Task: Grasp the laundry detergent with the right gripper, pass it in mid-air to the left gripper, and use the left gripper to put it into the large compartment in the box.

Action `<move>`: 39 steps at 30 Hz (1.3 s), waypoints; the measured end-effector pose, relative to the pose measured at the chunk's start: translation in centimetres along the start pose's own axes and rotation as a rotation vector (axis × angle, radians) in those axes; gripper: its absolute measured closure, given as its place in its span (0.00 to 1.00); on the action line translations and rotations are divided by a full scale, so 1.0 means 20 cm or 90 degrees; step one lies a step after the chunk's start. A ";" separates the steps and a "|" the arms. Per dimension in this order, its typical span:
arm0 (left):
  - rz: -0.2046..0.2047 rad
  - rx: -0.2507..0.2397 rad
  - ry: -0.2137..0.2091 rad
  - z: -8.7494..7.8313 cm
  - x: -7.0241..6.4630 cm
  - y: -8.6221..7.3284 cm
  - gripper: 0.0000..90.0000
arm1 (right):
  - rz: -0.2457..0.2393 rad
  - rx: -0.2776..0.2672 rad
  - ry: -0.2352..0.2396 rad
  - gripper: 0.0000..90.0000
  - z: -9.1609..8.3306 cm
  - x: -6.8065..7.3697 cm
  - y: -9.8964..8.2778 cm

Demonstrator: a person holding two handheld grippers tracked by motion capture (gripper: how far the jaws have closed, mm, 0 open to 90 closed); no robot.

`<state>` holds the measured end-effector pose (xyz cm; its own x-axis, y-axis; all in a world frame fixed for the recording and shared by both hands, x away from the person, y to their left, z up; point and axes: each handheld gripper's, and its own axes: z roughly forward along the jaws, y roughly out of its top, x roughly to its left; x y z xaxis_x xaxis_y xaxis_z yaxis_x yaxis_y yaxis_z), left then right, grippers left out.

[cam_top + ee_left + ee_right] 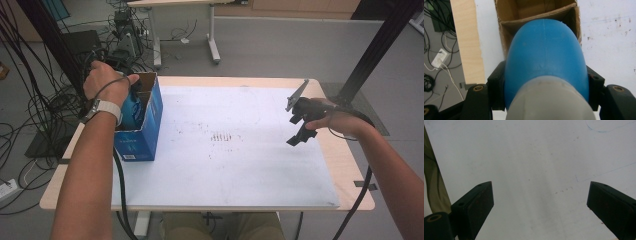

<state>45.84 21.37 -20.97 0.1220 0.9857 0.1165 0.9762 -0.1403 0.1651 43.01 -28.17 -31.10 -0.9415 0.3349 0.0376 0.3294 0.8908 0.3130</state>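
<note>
Your table [345, 165] has a pale wood top under a stained white sheet [240, 150]. Beyond your left gripper, black cables [30, 105] tangle across the grey floor [280, 50]. Ahead stands a second desk [210, 30] on white legs. Beyond your right gripper rises a black post [380, 45].

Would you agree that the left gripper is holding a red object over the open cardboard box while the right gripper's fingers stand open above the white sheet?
Not quite: the object clamped in the left gripper is blue, not red, as the left gripper view shows. It is indeed over the open cardboard box, and the right gripper stands open above the white sheet.
</note>
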 end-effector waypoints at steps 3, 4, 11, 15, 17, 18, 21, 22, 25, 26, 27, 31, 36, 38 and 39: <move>0.001 0.000 -0.001 0.03 0.00 -0.01 0.42 | 0.000 0.001 0.000 0.08 0.01 0.00 0.00; 0.005 0.003 0.000 0.04 -0.01 -0.01 0.42 | 0.003 -0.001 0.003 0.08 0.01 0.00 0.00; 0.007 0.005 0.002 0.10 -0.02 -0.02 0.42 | 0.002 0.000 0.005 0.08 0.02 0.00 0.00; 0.007 0.007 0.000 0.13 -0.03 -0.03 0.42 | 0.002 -0.001 0.005 0.08 0.02 0.00 0.00; 0.007 0.004 0.001 0.15 -0.03 -0.03 0.42 | 0.003 -0.001 0.005 0.08 0.02 0.00 -0.01; 0.009 0.007 0.003 0.16 -0.03 -0.03 0.42 | 0.003 -0.002 0.006 0.08 0.02 0.00 -0.01; 0.009 0.009 0.002 0.18 -0.03 -0.04 0.42 | 0.004 0.000 0.006 0.08 0.03 0.00 -0.01; 0.010 0.012 0.003 0.19 -0.03 -0.04 0.42 | 0.004 -0.001 0.006 0.08 0.03 0.00 -0.01; 0.010 0.013 0.001 0.21 -0.03 -0.04 0.42 | 0.005 -0.002 0.007 0.08 0.03 0.00 -0.01; 0.010 0.014 0.002 0.21 -0.03 -0.04 0.42 | 0.005 -0.002 0.007 0.08 0.03 0.00 -0.01; 0.009 0.014 0.001 0.22 -0.03 -0.04 0.42 | 0.006 -0.001 0.007 0.08 0.03 0.00 -0.01; 0.011 0.018 0.004 0.25 -0.03 -0.05 0.42 | 0.008 -0.001 0.009 0.08 0.04 0.00 -0.02; 0.010 0.019 0.002 0.29 -0.02 -0.06 0.42 | 0.010 0.000 0.012 0.08 0.05 0.00 -0.02; 0.011 0.019 0.002 0.29 -0.02 -0.06 0.42 | 0.010 0.000 0.012 0.08 0.05 0.00 -0.02; 0.011 0.021 0.002 0.30 -0.02 -0.06 0.42 | 0.010 0.000 0.012 0.08 0.05 0.00 -0.02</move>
<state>45.62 21.66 -27.15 0.1388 0.9828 0.1218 0.9793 -0.1545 0.1310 42.98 -28.22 -32.22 -0.9374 0.3430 0.0608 0.3442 0.8855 0.3119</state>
